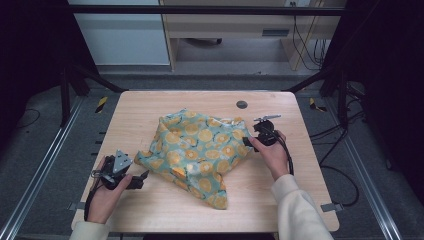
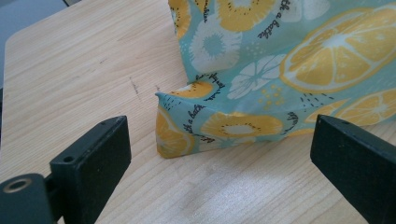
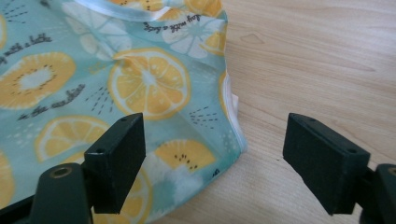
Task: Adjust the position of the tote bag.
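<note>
Because the cloth lies crumpled in the middle of the table, each hand seems set to take an edge and spread it. The left gripper stands wide open before a folded corner, holding nothing. The right gripper gapes empty over the hemmed edge. The print's script partly reads "with a little".

Lighting: even, bright overhead on worktop; surroundings dark. Shadows soft, faint. Sheen on wood. Near claws slightly soft; high view coarse.
</note>
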Demonstrator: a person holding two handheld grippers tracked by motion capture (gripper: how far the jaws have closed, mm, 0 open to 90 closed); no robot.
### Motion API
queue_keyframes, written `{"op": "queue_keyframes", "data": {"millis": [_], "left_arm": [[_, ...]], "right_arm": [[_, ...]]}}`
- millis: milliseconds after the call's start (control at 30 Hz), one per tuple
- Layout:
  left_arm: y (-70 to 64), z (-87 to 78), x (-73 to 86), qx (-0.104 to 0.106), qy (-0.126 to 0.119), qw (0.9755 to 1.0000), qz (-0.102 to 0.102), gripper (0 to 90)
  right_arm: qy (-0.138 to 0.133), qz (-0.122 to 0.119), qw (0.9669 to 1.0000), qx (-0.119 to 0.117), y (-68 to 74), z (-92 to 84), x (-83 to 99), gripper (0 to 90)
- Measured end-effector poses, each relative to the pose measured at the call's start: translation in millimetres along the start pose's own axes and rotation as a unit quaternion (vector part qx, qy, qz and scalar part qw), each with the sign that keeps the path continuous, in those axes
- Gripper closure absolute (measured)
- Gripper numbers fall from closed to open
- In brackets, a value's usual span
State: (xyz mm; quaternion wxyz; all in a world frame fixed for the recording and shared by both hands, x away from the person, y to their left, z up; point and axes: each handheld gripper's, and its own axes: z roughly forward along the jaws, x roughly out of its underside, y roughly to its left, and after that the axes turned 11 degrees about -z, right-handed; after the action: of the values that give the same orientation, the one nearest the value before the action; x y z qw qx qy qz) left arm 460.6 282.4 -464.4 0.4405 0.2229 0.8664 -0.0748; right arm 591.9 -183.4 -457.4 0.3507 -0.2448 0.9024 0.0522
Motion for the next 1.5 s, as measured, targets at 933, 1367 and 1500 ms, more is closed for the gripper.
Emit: {"op": "queue_keyframes", "data": {"millis": [933,1367,1500], "left_arm": [[-1.5,0.8,-0.2,0.000,0.002,1.0000,0.001,5.0],[-1.3,0.8,-0.4,0.002,0.002,1.0000,0.001,4.9],[-1.1,0.5,-0.6,0.001,0.002,1.0000,0.000,5.0]], "right_arm": [[0.038,-0.048,0.9981,-0.005,13.9,29.6,5.0,36.1],[0.043,-0.061,0.9972,-0.010,13.8,29.6,6.8,55.7],[0.040,-0.064,0.9970,-0.016,15.2,29.5,6.7,65.8]]}}
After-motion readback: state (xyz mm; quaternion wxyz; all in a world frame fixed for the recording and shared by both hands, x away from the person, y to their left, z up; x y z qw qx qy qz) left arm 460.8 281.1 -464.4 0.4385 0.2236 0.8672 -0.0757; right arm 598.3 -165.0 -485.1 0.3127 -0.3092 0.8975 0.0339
